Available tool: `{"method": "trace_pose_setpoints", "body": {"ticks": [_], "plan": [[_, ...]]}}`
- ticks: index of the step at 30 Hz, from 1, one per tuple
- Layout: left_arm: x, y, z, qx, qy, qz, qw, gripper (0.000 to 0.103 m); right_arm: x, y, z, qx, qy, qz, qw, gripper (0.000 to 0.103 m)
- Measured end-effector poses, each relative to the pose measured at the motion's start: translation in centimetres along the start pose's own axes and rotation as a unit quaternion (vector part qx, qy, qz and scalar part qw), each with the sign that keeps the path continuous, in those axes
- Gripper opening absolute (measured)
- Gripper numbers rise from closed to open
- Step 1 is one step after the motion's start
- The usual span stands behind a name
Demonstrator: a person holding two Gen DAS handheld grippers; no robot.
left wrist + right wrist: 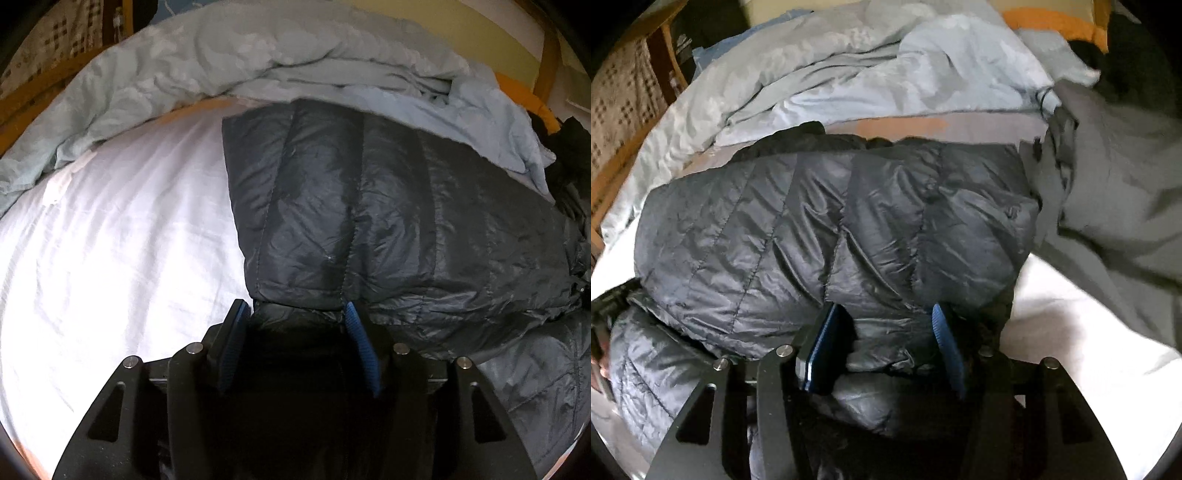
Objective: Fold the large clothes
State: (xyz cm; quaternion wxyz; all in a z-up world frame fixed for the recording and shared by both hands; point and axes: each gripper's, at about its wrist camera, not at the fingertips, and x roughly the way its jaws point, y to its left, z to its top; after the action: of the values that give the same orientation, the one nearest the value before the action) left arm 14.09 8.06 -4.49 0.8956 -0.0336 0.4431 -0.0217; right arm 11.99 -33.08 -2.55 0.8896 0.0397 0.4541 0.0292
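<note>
A dark grey quilted puffer jacket (369,206) lies on the white bed sheet (110,240), its upper layer folded over a lower one. My left gripper (297,317) sits at the jacket's near left corner. A bunch of the lower layer fills the gap between its blue pads and touches both. In the right wrist view the jacket (812,221) spreads ahead of my right gripper (886,321). Its jaws stand apart around a puffy fold at the near edge, with a dark gap beside the left pad.
A crumpled light blue duvet (221,62) is piled along the far side of the bed. A loose grey garment (1115,177) lies right of the jacket. An orange pillow edge (1056,22) and a wooden bed frame (22,110) border the bed.
</note>
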Motion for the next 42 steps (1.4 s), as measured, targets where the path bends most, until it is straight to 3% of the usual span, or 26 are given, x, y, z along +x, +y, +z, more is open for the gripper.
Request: {"method": "trace_pose_setpoints", "body": {"ticks": [3,6,8,10,14,15,21,25,27,33,38,42], "plan": [[-1.8,-0.3,0.2,0.013,-0.023,-0.008,0.9996,0.052,-2.2,0.5,-0.1,-0.007,-0.022,-0.022,0.999,0.06],[-5.1,-1.0,-0.1,0.028,-0.06,-0.037,0.9971,0.055,-5.6,0.9,-0.8,-0.001,-0.068,-0.003,0.998,0.074],[-7.5,-1.6,-0.8,0.038,-0.084,-0.052,0.9943,0.067,-8.0,1.5,-1.3,0.0,-0.097,0.011,0.995,0.086],[-9.5,-2.2,-1.8,0.051,-0.105,-0.065,0.9911,0.072,-10.2,2.4,-2.1,-0.002,-0.125,0.013,0.992,0.087],[-11.9,-3.8,-3.8,0.077,-0.132,-0.064,0.9861,0.103,-13.0,3.9,-4.2,-0.003,-0.165,0.012,0.986,0.095],[-12.4,-4.1,-4.2,0.084,-0.142,-0.067,0.984,0.103,-13.5,4.2,-5.0,-0.001,-0.174,0.008,0.985,0.103],[-14.9,-5.1,-6.5,0.113,-0.191,-0.045,0.9739,0.103,-15.5,6.2,-8.7,-0.028,-0.218,-0.042,0.975,0.103],[-15.1,-5.5,-7.3,0.137,-0.165,-0.081,0.9733,0.103,-15.8,8.8,-10.3,-0.118,-0.217,-0.081,0.966,0.103],[-14.6,-6.3,-8.0,0.177,-0.154,-0.069,0.9696,0.103,-15.0,10.7,-11.0,-0.181,-0.189,-0.104,0.96,0.103],[-12.4,-8.0,-10.4,0.258,-0.084,-0.096,0.9575,0.101,-13.5,14.9,-14.0,-0.292,-0.143,-0.07,0.943,0.103],[-11.4,-10.5,-13.4,0.336,-0.066,-0.066,0.9373,0.101,-12.2,17.4,-16.6,-0.358,-0.119,-0.073,0.923,0.103],[-9.9,-11.5,-14.6,0.367,-0.056,-0.022,0.9281,0.101,-10.3,17.4,-17.2,-0.362,-0.083,-0.082,0.925,0.103]]}}
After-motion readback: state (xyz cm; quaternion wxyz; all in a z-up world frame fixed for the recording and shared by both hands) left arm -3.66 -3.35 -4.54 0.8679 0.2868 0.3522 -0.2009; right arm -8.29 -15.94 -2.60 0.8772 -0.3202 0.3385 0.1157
